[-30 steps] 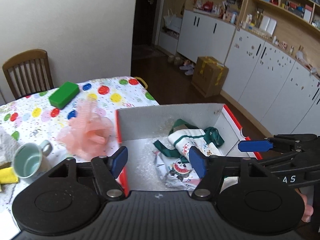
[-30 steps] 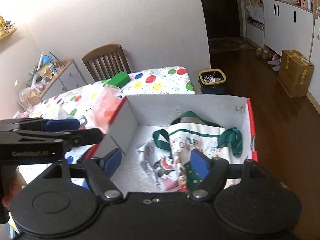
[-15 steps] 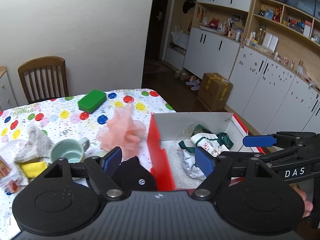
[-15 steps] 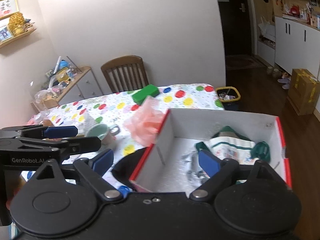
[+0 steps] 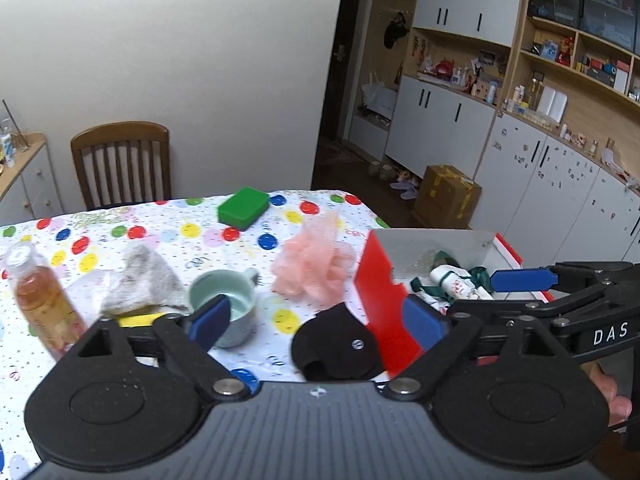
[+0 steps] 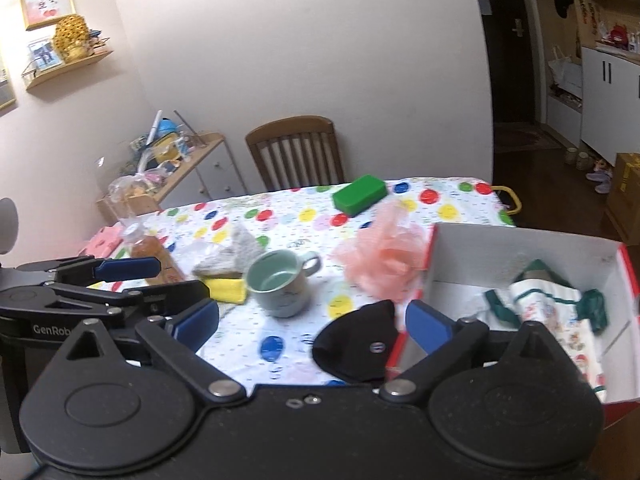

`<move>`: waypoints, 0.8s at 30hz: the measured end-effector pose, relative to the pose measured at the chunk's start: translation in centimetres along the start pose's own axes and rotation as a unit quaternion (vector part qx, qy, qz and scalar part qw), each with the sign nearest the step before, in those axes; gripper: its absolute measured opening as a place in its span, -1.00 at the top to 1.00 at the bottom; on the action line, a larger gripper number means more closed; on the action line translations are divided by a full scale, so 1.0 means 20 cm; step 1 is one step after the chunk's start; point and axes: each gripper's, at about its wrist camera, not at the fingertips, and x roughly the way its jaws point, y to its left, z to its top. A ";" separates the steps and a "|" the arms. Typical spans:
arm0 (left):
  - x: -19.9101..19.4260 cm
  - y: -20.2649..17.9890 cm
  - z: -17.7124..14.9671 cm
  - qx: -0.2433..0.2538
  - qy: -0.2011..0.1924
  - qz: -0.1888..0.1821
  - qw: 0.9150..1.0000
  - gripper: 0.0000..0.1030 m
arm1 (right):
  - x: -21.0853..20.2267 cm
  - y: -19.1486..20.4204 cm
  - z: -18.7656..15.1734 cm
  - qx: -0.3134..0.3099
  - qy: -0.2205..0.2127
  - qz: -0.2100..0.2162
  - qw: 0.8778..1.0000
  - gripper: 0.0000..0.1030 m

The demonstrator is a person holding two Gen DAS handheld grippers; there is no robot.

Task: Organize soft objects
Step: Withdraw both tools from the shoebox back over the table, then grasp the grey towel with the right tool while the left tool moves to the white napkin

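A red box (image 5: 378, 280) with a white inside (image 6: 520, 256) stands at the table's right end. In it lies a printed cloth bag (image 6: 548, 300) with green straps. My left gripper (image 5: 318, 320) hovers over the table left of the box, jaws opening with nothing between them. My right gripper (image 6: 313, 324) hangs beside it, jaws also opening and empty. On the table lie a black soft pouch (image 5: 336, 344), a pink mesh pouf (image 5: 312, 264), a grey cloth (image 5: 140, 276), a yellow sponge (image 6: 224, 290) and a green sponge (image 5: 243, 207).
A pale green mug (image 6: 278, 284) stands mid-table and a bottle of orange liquid (image 5: 42, 300) at the left. A wooden chair (image 5: 120, 160) is behind the spotted tablecloth (image 5: 172, 232). A hand (image 5: 612, 396) shows at the right edge.
Both grippers have drawn back from above the box, toward the table's left side, and their jaws have spread wider. The printed bag stays in the box.
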 end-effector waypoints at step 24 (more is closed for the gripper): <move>-0.22 0.68 -0.25 -0.012 -0.037 0.105 0.994 -1.00 | 0.35 0.50 0.06 -0.043 0.016 0.034 0.998 -0.96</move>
